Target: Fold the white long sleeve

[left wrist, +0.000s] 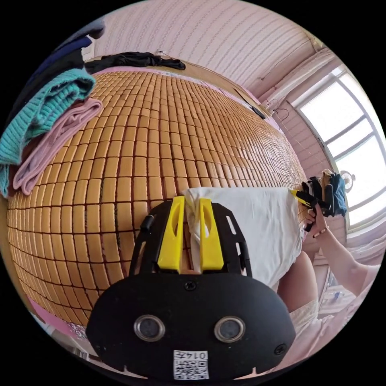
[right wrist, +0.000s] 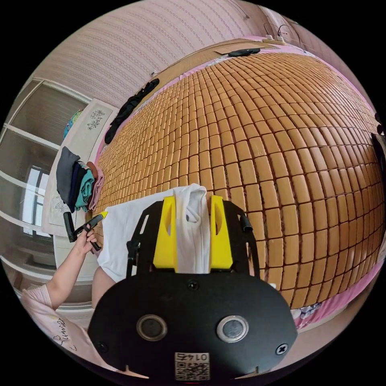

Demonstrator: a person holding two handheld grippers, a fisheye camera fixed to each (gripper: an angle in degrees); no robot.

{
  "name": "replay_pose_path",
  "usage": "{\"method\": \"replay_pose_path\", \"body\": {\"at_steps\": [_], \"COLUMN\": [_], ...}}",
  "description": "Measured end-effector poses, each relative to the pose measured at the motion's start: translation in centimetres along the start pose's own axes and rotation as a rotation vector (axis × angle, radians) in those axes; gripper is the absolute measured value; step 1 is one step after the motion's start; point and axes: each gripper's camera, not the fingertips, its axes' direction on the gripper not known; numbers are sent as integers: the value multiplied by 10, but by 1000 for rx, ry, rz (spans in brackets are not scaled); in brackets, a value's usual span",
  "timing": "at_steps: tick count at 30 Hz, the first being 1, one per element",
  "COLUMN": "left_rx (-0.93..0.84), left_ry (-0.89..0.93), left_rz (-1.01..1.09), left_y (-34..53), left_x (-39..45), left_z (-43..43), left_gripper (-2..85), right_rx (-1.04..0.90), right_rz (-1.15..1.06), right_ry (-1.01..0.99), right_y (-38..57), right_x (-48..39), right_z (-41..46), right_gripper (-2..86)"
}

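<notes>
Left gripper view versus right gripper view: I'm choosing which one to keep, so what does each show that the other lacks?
The left gripper view alone has the bright window. The right gripper view alone has the glass-fronted cabinet. Both share the white long sleeve clamped at two corners by the left gripper and right gripper, the woven mat, the stack of folded clothes and a black garment.

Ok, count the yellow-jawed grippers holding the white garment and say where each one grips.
2. The left gripper pinches one end of the white long sleeve at the edge of the bamboo mat; the right gripper pinches the opposite end.
</notes>
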Motion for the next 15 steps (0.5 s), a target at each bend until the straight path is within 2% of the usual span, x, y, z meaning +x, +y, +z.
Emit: {"method": "replay_pose_path", "body": {"at_steps": [1, 3, 6, 10, 12, 15], "left_rx": [-32, 14, 86, 141, 123, -2], "left_ry": [48, 52, 21, -37, -81, -90], "left_rz": [2, 6, 36, 66, 58, 5], "left_y": [-2, -1, -3, -21, -28, -33], "left_x": [-2, -4, 1, 12, 17, 16], "left_z": [6, 4, -2, -6, 1, 28], "left_gripper": [22, 7, -3, -4, 1, 21], "right_rx": [-15, -56, -5, 45, 18, -92], "right_rz": [2, -33, -82, -78, -84, -74], "right_ry": [-35, -117, -84, -174, -128, -41], "right_y": [-2, -5, -10, -32, -42, -51], "right_x": [5, 7, 3, 0, -8, -20], "right_z": [5, 14, 11, 5, 16, 47], "right_gripper": [42, 23, 10, 7, 9, 17]}}
